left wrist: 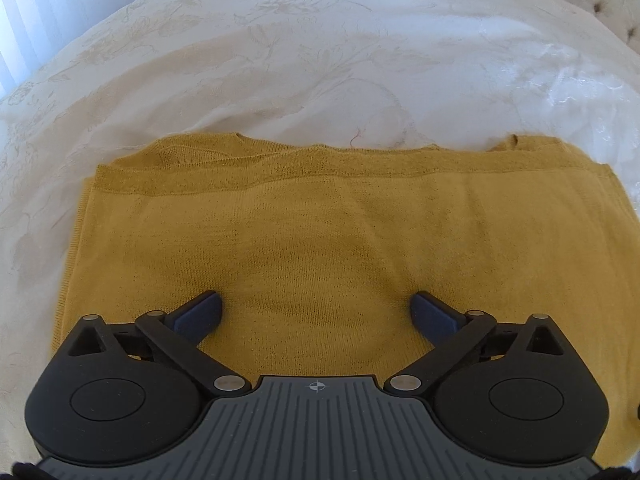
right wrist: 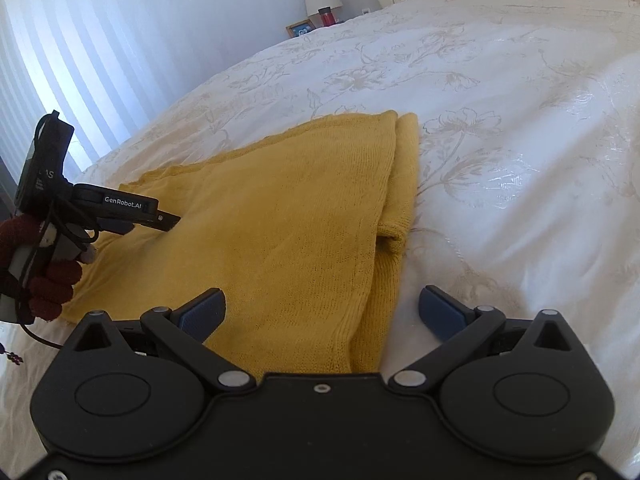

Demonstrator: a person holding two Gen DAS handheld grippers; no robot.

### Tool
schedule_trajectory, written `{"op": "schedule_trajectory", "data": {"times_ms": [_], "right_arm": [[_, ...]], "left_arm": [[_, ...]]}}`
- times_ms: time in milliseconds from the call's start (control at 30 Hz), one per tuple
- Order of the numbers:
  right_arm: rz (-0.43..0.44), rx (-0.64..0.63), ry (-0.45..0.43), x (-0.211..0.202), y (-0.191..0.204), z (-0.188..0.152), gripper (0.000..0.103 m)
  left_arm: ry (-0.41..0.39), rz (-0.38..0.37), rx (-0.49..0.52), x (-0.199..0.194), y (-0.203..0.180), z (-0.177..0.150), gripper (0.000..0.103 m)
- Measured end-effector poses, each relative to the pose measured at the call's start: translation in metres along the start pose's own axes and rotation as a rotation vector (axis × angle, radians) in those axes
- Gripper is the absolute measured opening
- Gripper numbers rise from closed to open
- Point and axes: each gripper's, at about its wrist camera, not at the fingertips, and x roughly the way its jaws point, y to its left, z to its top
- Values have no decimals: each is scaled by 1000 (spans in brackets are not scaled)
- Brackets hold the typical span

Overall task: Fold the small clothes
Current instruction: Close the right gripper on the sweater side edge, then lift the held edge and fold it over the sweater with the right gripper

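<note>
The mustard knit garment (left wrist: 320, 248) lies partly folded on the bed (left wrist: 304, 60). Both the left gripper (left wrist: 316, 312) and right gripper (right wrist: 322, 310) hover with jaws wide apart, holding nothing. Pinch matching corners together, keeping edges aligned. The left gripper's side reads "GenRobot.AI"
</note>
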Motion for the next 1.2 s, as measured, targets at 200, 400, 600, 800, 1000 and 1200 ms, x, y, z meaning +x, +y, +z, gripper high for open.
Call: {"op": "schedule_trajectory", "data": {"times_ms": [200,400,600,800,1000,1200], "right_arm": [[148,176,91,11,-29,33,103],[252,327,138,38,-43,52,97],[258,333,180,58,-44,66,58],[231,384,206,69,-50,59,24],[187,340,209,65,-41,64,24],[163,324,202,65,-36,66,25]], "left_arm": [[-4,6,-3,1,-2,0,103],[2,5,-2,2,-1,2,103],[7,9,-1,4,0,4,103],[46,-11,-19,3,5,13,102],[74,-66,-62,-24,14,6,91],[80,-86,12,-36,4,-22,91]]}}
